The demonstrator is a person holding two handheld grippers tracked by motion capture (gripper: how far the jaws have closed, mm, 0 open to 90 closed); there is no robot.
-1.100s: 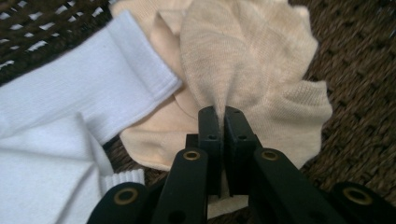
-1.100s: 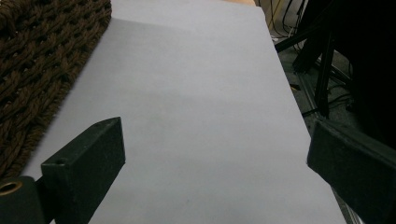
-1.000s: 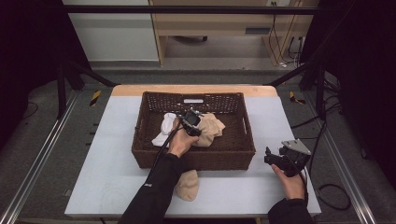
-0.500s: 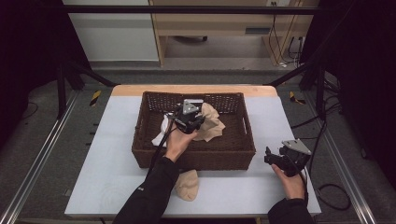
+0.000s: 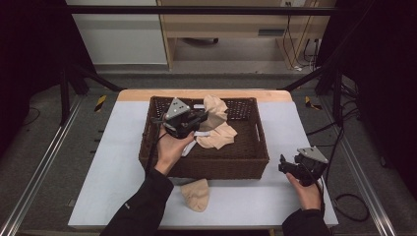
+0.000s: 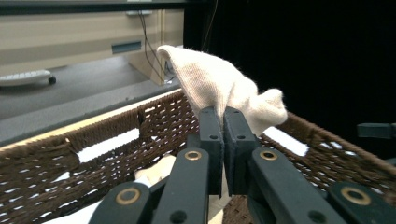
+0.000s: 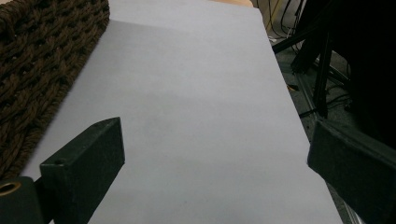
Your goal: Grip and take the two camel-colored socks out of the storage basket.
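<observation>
Left gripper (image 5: 199,119) over the brown wicker basket (image 5: 255,147), jaws pinched tight on a beige sock (image 5: 215,110). In the left gripper view the two black jaws (image 6: 223,126) meet flat against each other with the knit cloth caught between them. Sock (image 6: 219,86): soft, ribbed weave, slightly fuzzy edge, bunched at the pinch; one rounded end stands up and to the left above the jaws, a shorter lobe droops right. From the high view its long axis runs roughly from the basket's far wall toward the near wall, the lower part trailing onto more beige cloth (image 5: 219,137) lying inside the basket. Basket: rectangular, coarse twisted weave, open slots in the wall (image 6: 112,140). A second beige sock (image 5: 195,192), limp and flattened, lies on the pale grey counter (image 5: 113,167) just in front of the basket's near wall. Right gripper (image 5: 290,167) rests on the counter right of the basket, jaws wide apart, nothing between them (image 7: 210,154).
</observation>
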